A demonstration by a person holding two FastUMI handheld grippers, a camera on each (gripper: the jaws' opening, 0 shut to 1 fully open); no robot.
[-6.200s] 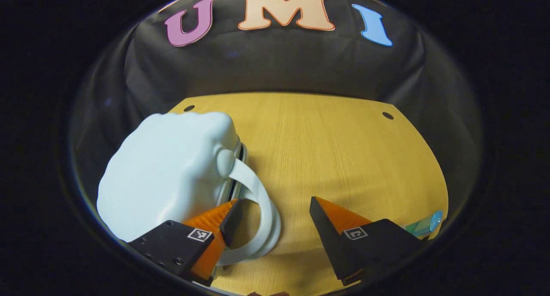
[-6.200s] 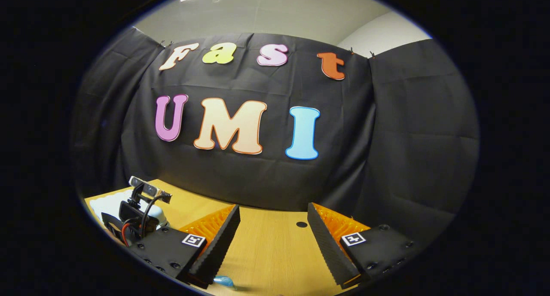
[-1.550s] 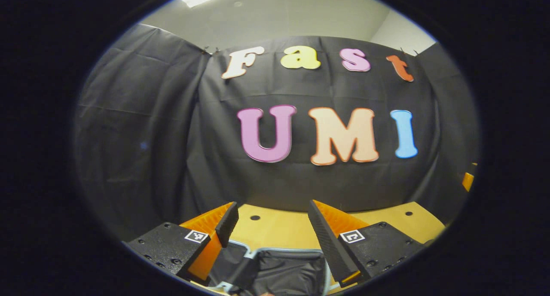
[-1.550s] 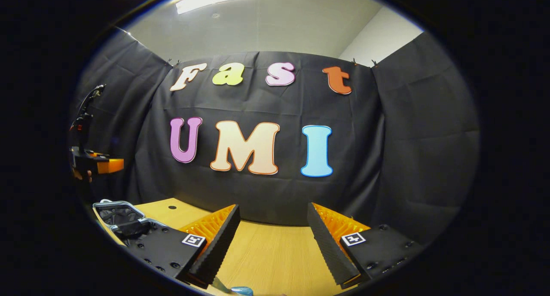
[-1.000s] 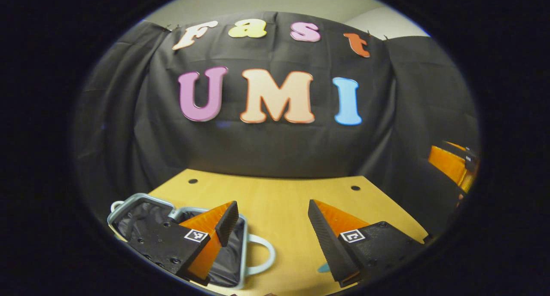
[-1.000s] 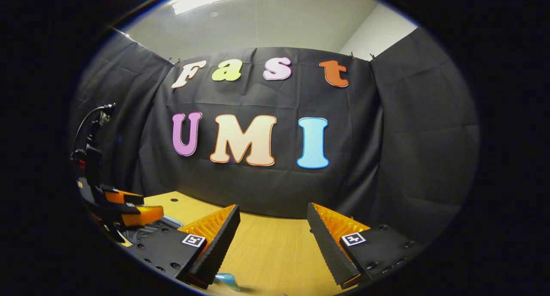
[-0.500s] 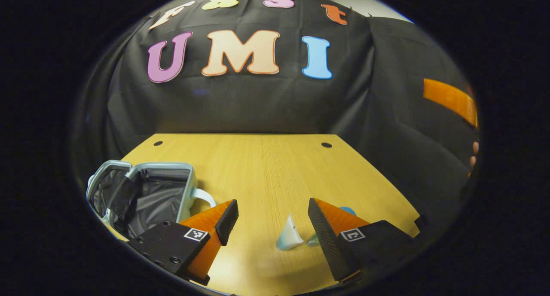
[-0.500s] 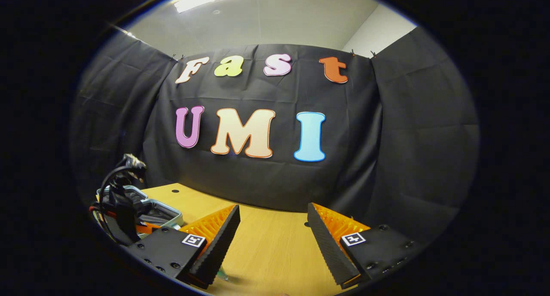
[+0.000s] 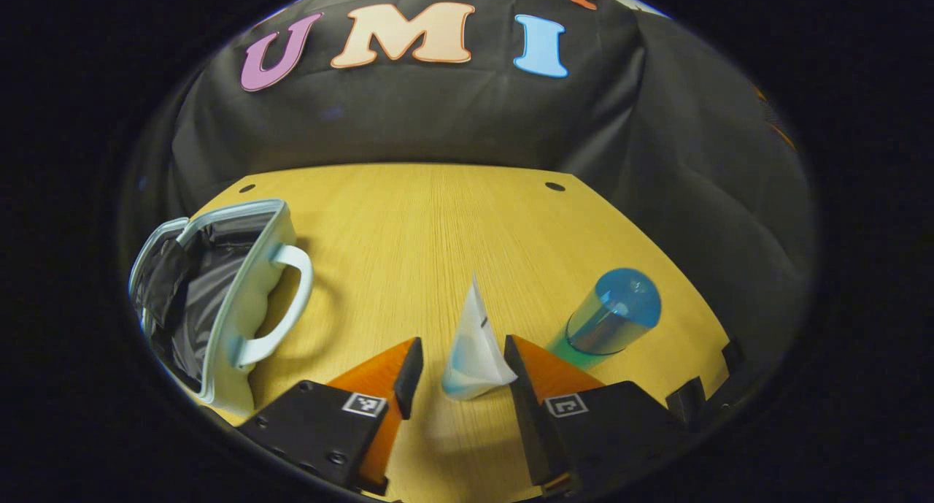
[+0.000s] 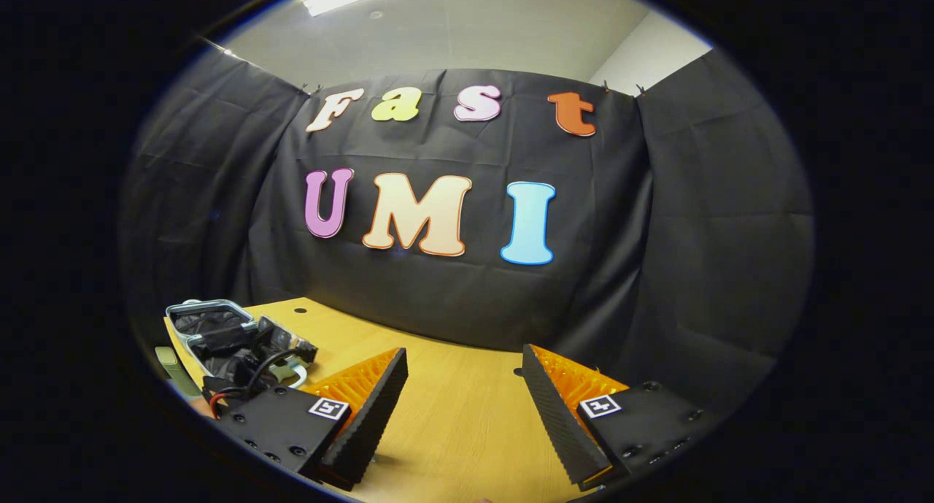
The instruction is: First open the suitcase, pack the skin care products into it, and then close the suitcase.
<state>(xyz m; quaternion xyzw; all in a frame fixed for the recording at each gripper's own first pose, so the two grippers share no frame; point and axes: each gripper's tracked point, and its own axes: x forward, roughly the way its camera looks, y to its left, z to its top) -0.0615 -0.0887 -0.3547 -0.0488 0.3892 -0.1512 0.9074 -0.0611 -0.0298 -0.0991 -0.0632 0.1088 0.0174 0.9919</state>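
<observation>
In the left gripper view the small pale suitcase lies open at the left of the wooden table, black lining showing, handle facing right. A white tube stands on its cap between the fingers of my left gripper. The gripper is open and narrowed; the right finger is close against the tube and a gap remains on the left. A blue-capped bottle lies just right of it. My right gripper hovers open over the table, holding nothing. Its view shows the suitcase far left.
The left gripper's body with its cables sits in front of the suitcase in the right gripper view. Black cloth walls close the table's back and right sides. Two small holes mark the far table edge.
The suitcase, shut six seconds ago, now lies open. My left gripper has swung right and down to the white tube, and its fingers have narrowed around it. The right gripper has barely moved.
</observation>
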